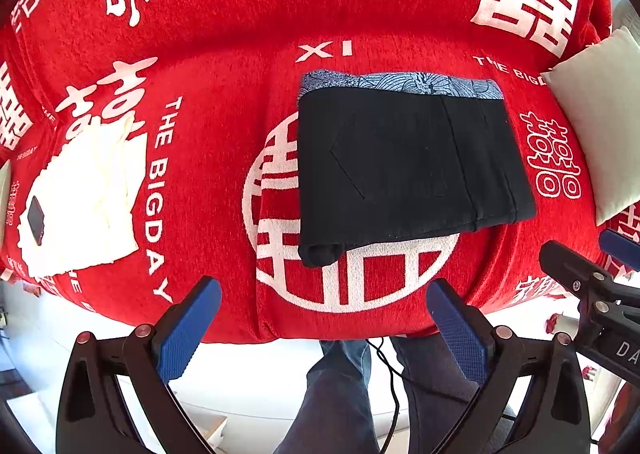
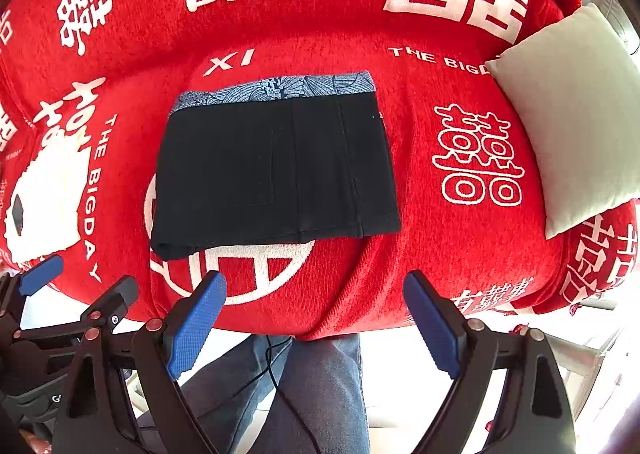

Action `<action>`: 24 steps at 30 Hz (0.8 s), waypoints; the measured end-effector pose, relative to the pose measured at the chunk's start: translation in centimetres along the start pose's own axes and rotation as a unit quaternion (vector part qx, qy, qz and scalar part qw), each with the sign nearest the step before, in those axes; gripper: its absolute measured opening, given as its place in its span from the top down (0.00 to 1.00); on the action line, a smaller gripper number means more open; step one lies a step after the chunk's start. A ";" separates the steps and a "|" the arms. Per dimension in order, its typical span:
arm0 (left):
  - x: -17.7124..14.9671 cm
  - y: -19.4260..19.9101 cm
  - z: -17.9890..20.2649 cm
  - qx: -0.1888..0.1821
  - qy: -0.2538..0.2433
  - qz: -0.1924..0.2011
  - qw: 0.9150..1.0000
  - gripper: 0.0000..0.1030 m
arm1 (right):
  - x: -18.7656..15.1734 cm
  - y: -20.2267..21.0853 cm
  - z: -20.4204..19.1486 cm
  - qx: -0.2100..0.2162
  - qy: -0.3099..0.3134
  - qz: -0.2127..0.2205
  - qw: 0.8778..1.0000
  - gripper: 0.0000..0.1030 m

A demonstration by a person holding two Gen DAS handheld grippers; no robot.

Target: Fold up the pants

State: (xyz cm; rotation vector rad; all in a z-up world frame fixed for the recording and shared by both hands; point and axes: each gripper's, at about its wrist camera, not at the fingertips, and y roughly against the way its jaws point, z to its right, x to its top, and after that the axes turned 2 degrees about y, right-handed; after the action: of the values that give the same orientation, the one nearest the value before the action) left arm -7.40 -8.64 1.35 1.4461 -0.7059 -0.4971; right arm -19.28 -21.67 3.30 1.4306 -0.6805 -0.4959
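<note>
your left gripper [image 1: 324, 318] and right gripper [image 2: 316, 312] both hover off the near edge of the red blanket [image 2: 440, 254], fingers wide apart, gripping nothing. black pants [image 2: 276, 170] lie folded into a compact rectangle mid-blanket, blue patterned waistband lining [image 2: 280, 88] showing along the far edge. grey cushion [image 2: 572, 114] sits right, white cloth [image 1: 88, 198] left.

pants [image 1: 408, 166] on blanket [image 1: 224, 66], pillow [image 1: 600, 118] right.
</note>
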 end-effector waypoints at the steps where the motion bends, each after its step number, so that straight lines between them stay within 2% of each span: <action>1: 0.0 0.0 0.0 0.000 -0.001 0.001 1.000 0.00 | 0.0 0.0 0.0 0.000 0.000 0.000 1.000 0.11; 24: 0.6 0.5 -0.5 0.002 -0.009 0.016 1.000 0.00 | 0.7 0.2 -0.2 -0.015 0.002 0.000 1.000 0.11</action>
State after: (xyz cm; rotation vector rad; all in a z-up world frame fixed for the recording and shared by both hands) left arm -6.74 -8.66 1.92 1.4330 -0.7430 -0.4845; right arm -18.64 -21.99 3.59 1.4037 -0.6674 -0.5001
